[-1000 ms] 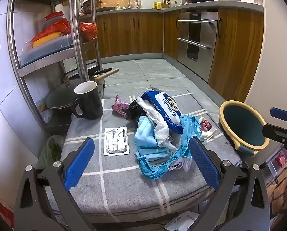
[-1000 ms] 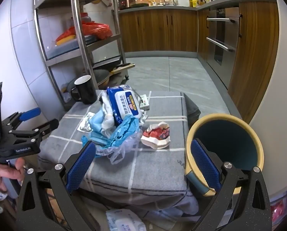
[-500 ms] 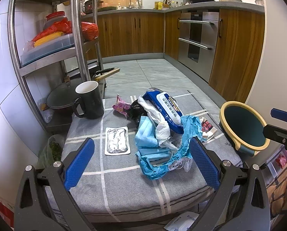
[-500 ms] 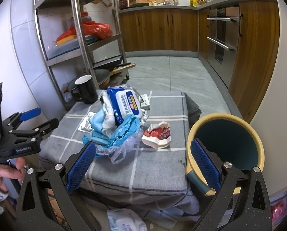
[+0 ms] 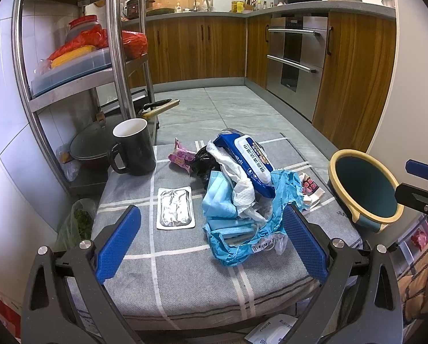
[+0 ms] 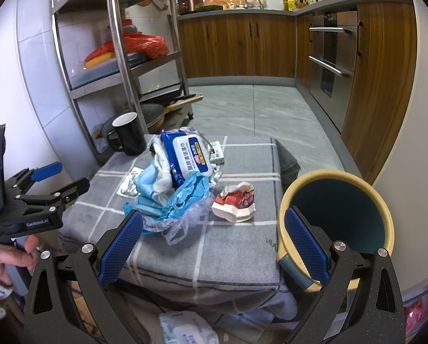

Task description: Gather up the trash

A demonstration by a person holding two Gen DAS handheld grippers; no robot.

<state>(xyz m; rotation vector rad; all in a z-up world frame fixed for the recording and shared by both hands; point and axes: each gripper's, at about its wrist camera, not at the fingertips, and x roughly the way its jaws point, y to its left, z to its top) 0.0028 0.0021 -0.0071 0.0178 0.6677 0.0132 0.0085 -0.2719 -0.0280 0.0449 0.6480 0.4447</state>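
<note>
the left hand-held gripper (image 5: 211, 240) hovers with its pads spread wide and empty; the right hand-held gripper (image 6: 212, 246) is likewise spread and holds nothing. all the trash lies on the bench (image 5: 185, 281), ahead of both.

left to right from the left hand-held gripper: one black mug (image 5: 133, 149), far ahead-left, looks rigid and heavy, probably not trash. one foil blister sheet (image 5: 175, 211), just ahead between the pads, is flat, thin and slippery; i would pinch an edge. one pink wrapper (image 5: 181, 156) sits beyond it, light and crinkly. the central heap holds blue face masks (image 5: 218, 200) (count unclear), one white tissue (image 5: 241, 183), one wet-wipes pack (image 5: 250, 160), soft but heftier, and one blue plastic bag (image 5: 271, 223), limp; grab a bunched fold. one crumpled red-white wrapper (image 6: 235, 200) lies right of the heap. one bin (image 6: 337, 223) stands furthest right, touching the bench.
</note>
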